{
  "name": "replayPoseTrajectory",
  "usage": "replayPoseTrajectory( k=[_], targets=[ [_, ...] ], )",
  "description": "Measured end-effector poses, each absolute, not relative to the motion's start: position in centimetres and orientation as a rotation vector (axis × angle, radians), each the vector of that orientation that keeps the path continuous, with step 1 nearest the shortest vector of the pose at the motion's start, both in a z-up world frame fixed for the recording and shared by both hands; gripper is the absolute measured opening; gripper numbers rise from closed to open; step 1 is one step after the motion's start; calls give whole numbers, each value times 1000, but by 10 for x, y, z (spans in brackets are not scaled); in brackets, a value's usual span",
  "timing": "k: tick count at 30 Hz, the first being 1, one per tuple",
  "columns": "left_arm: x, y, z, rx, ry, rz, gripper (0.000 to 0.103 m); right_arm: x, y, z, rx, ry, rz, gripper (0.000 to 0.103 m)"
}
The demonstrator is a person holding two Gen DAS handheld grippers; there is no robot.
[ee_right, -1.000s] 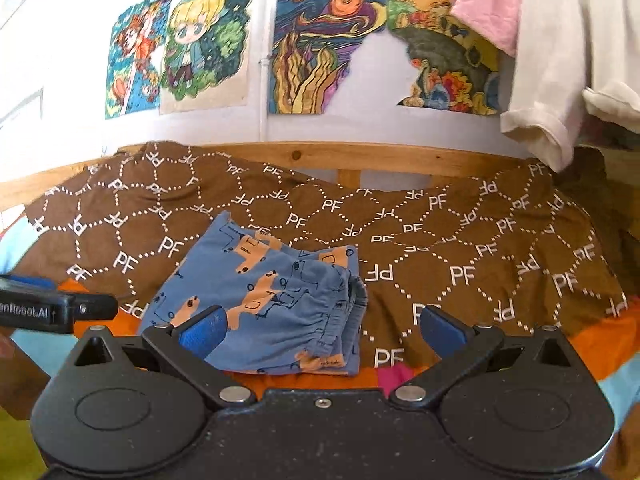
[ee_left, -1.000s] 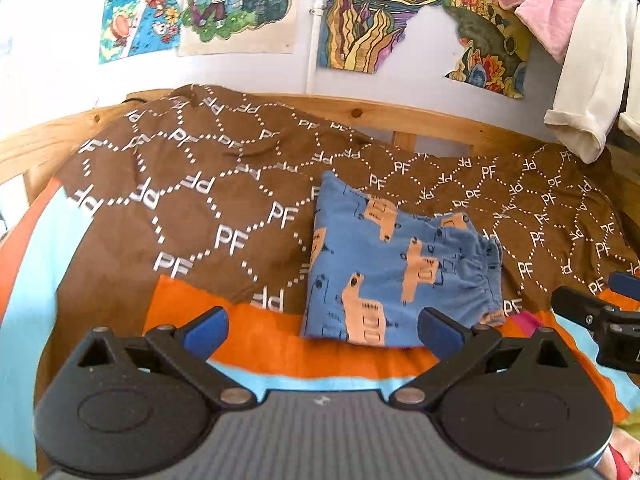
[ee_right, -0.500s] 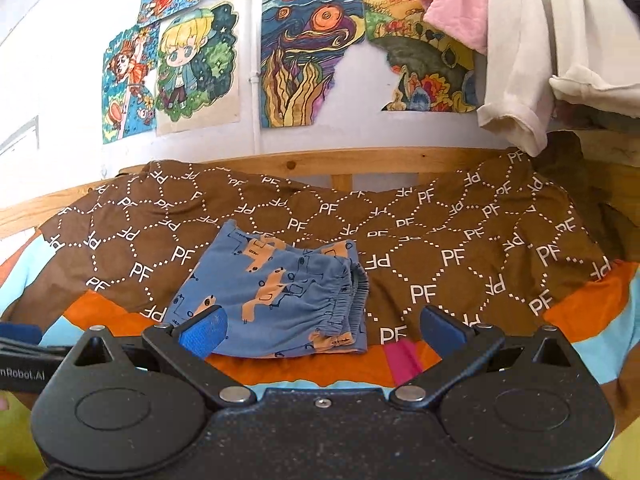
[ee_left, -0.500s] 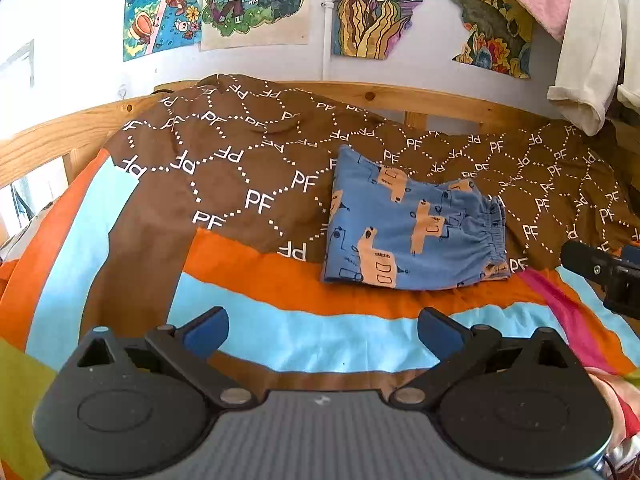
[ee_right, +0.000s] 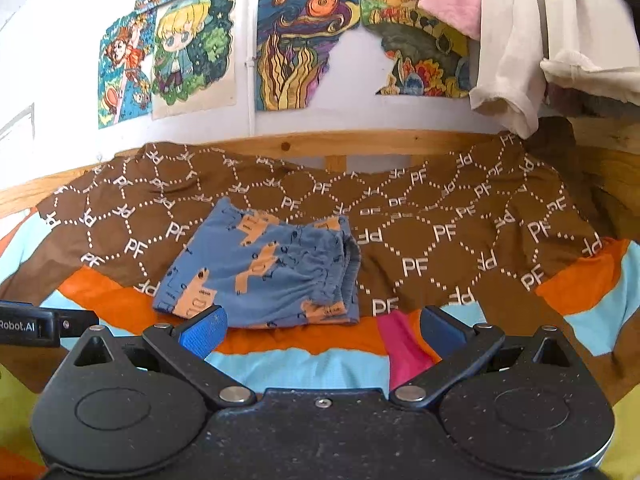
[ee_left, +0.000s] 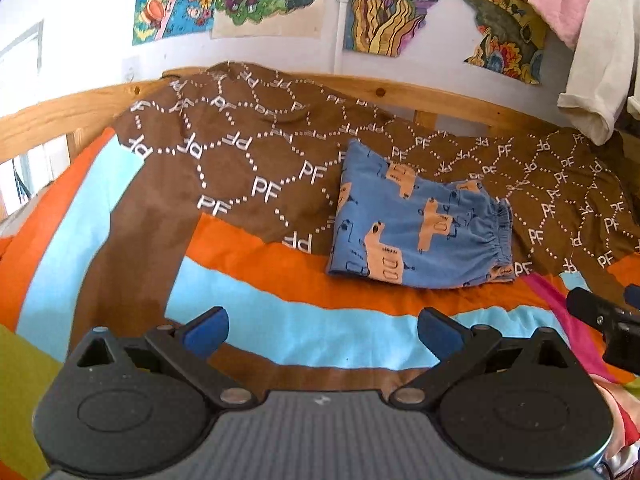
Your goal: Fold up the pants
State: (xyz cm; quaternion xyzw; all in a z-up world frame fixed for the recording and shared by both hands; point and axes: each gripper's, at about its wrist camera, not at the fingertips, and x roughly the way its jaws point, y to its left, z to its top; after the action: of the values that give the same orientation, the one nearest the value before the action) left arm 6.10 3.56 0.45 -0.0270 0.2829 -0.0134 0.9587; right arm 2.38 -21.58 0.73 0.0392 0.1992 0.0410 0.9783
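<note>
The blue pants (ee_left: 420, 224) with orange vehicle prints lie folded into a small rectangle on the bed, elastic waistband to the right; in the right wrist view the pants (ee_right: 264, 272) sit just beyond my fingers. My left gripper (ee_left: 322, 330) is open and empty, held well back from the pants over the striped cover. My right gripper (ee_right: 322, 330) is open and empty too, its left fingertip (ee_right: 202, 330) close in front of the pants' near edge. Part of the right gripper (ee_left: 604, 316) shows at the right edge of the left wrist view.
A brown blanket (ee_left: 256, 168) with white PF lettering covers the far half of the bed over a striped orange, light-blue and pink cover (ee_left: 280, 320). A wooden bed rail (ee_right: 360, 144) runs behind. Clothes (ee_right: 516, 40) hang at the upper right; drawings (ee_right: 296, 44) cover the wall.
Both grippers have pulled back and away from the folded pants, so the pants look smaller and more striped cover shows in front. Both stayed open.
</note>
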Motion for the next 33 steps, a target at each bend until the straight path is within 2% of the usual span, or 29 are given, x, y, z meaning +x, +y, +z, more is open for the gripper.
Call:
replayPoseTrajectory(
  k=[33],
  targets=[
    [66,34,-5,-66,570,-30,103,30,-216,-5,81,434,87,102]
  ],
)
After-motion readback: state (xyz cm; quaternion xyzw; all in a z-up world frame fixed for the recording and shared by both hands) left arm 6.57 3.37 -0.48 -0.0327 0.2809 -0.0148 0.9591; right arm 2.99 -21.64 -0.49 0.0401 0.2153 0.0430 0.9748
